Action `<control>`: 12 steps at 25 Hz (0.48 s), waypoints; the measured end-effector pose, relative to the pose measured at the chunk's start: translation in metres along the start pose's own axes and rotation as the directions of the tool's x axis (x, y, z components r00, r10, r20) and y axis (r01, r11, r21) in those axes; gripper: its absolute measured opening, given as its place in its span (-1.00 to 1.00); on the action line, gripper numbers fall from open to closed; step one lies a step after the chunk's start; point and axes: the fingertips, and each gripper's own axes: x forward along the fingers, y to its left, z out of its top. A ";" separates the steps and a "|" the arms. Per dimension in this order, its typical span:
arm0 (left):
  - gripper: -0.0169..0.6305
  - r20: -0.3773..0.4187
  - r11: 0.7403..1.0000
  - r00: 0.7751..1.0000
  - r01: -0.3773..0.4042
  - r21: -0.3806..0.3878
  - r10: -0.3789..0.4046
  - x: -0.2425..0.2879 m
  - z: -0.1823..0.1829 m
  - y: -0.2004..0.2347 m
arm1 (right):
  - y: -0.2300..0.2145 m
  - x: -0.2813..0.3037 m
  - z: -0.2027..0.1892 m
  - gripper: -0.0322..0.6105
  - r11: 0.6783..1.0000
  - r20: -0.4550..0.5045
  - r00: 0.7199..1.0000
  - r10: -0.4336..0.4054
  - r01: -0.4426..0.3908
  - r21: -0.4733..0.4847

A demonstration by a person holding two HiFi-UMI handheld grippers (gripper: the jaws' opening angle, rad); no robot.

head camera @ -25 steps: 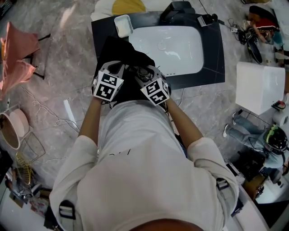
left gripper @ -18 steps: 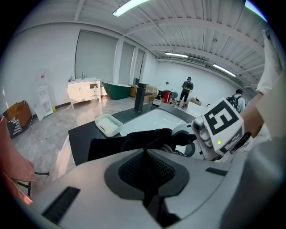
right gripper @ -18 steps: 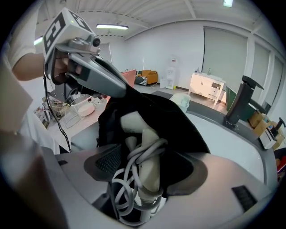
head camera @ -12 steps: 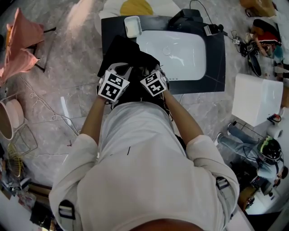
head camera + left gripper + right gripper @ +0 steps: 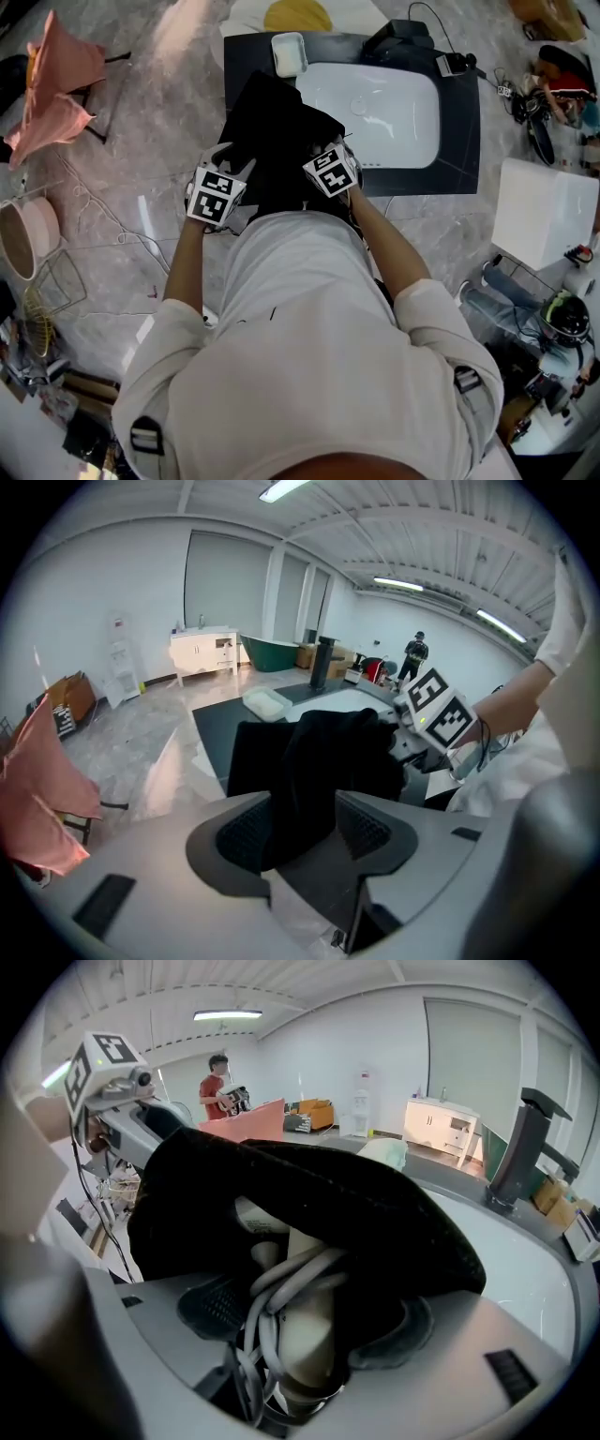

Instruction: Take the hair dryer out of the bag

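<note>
Right gripper (image 5: 314,1314) jaws wide and closing round the hair dryer (image 5: 302,1344) handle, pads not pressing yet; the dryer sits in the bag (image 5: 328,1199) mouth, fabric draped over its top just past the jaws. Cord (image 5: 267,1288) is looped on the handle, so the pads may pinch cord only and the dryer slips. Left gripper (image 5: 300,832) jaws are opening, bag fabric loose between them: unheld, the bag may lift with the dryer. Beyond is the sink (image 5: 394,117), a likely drop spot
</note>
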 end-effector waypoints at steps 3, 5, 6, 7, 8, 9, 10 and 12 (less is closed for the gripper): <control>-0.26 -0.069 0.999 0.997 -0.045 -0.003 0.045 0.016 -0.024 0.018 | 0.001 -0.003 0.003 0.03 1.000 0.010 1.000 0.009 -0.009 0.006; -0.26 -0.099 0.999 0.994 -0.039 0.012 0.040 0.032 -0.034 0.021 | 0.002 -0.005 0.007 0.02 1.000 0.020 1.000 0.017 -0.017 0.000; -0.26 -0.111 0.999 0.993 -0.031 0.018 0.033 0.040 -0.039 0.020 | 0.003 -0.006 0.007 0.02 1.000 0.019 1.000 0.023 -0.023 -0.003; -0.26 -0.124 0.999 0.992 -0.024 0.022 0.027 0.046 -0.042 0.019 | 0.003 -0.007 0.006 0.02 1.000 0.013 1.000 0.027 -0.027 -0.003; -0.27 -0.137 1.000 0.990 -0.021 0.024 0.024 0.052 -0.046 0.018 | 0.004 -0.008 0.005 0.01 1.000 0.007 1.000 0.031 -0.031 -0.001; -0.31 -0.149 0.999 0.989 -0.022 0.027 0.026 0.056 -0.048 0.017 | 0.005 -0.009 0.003 0.01 0.999 0.003 0.999 0.035 -0.035 0.002; -0.44 -0.159 0.999 0.987 -0.030 0.034 0.035 0.059 -0.050 0.018 | 0.006 -0.011 0.003 0.01 0.999 0.004 0.999 0.040 -0.040 0.004; -0.64 -0.168 0.997 0.983 -0.063 0.051 0.071 0.061 -0.051 0.022 | 0.009 -0.015 0.003 0.00 0.999 0.011 0.999 0.050 -0.050 0.007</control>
